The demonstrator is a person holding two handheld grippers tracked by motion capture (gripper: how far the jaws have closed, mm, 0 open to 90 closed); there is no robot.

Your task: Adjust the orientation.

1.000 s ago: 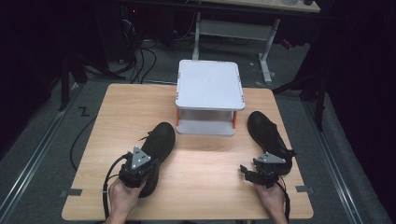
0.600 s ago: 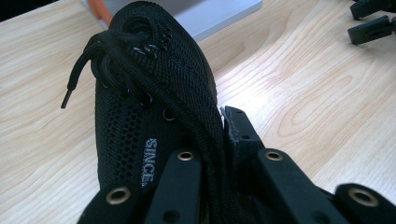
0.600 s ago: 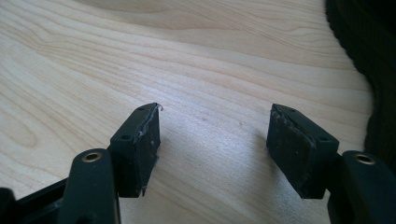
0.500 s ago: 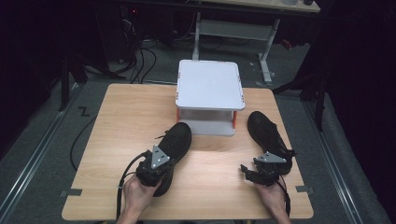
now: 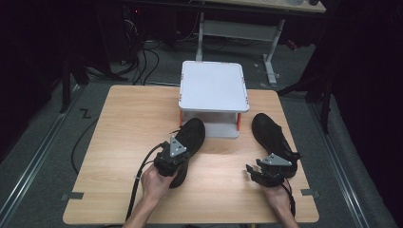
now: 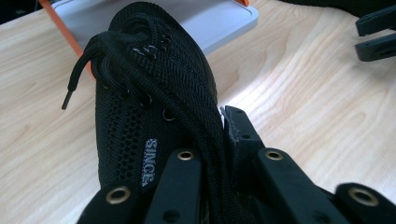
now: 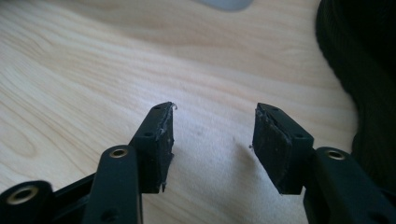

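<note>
Left hand (image 5: 154,183) enters from the bottom edge, forearm angled up and to the right, gripping the left hand-held gripper (image 5: 183,145) from behind; grey three-cornered plate on top, cable trailing back along the wrist. Its jaws are clamped tight on a black shoe (image 6: 149,93), biting at the collar and laces. Right hand (image 5: 278,202) low at the right, holding the right hand-held gripper (image 5: 251,172) pointed to the left, level over the worktop (image 5: 119,123). Its jaws have just been closing; a clear gap remains, nothing between the pads
</note>
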